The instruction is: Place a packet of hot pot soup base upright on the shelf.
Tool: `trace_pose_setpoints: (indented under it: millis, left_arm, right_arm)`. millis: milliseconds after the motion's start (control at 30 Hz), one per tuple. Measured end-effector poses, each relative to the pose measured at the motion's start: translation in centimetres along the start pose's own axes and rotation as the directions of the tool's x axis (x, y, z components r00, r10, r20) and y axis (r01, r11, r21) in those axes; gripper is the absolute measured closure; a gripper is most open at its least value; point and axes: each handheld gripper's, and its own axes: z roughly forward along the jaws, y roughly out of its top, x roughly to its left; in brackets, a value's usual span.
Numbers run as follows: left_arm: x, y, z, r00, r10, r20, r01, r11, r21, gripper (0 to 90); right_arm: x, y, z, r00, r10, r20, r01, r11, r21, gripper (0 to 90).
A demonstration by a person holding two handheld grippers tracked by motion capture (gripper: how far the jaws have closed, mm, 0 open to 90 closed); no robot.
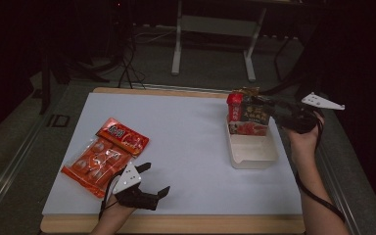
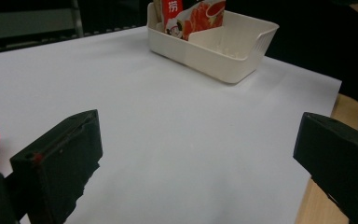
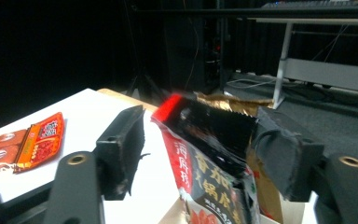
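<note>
Nearest, the left gripper (image 1: 152,180) idles with jaws apart, while the right gripper (image 3: 198,154) stands spread around the dark packet (image 3: 209,140) — apparently loosed to leave it upright in the white bin (image 1: 252,152).

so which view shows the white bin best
The left gripper view: the white bin shows whole, divider and open section plain. The high view has it small; the right gripper view catches just a rim corner below the packets.

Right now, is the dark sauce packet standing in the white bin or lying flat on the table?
Standing in it. The dark sauce packet is upright at the far end of the white bin, its top above the rim.
</note>
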Motion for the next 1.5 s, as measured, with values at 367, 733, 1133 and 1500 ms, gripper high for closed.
trace_pose_setpoints:
  millis: [367,733,1133,1500]
  left_arm:
    - [-0.3,1.0,-0.9,0.9996,0.004,0.027,-0.005,0.9993,0.038,2.2]
    - [0.6,1.7,-2.7,0.9999,0.015,0.007,-0.015,0.9987,0.049,10.4]
    - [2.7,1.3,-5.2,0.9979,-0.025,-0.061,0.032,0.9930,0.114,14.2]
    - [5.9,0.3,-8.3,0.9805,-0.031,-0.194,0.058,0.9892,0.135,50.9]
  right_arm:
    - [3.7,0.5,-2.5,0.9978,-0.041,-0.053,0.038,0.998,-0.048,18.2]
    - [7.1,-2.0,-3.2,0.9847,-0.042,-0.169,0.038,0.999,-0.029,13.3]
    - [10.8,-5.1,-2.4,0.9514,-0.067,-0.300,0.079,0.997,0.026,14.2]
    - [11.9,-6.0,-2.9,0.9395,-0.063,-0.337,0.081,0.996,0.041,14.2]
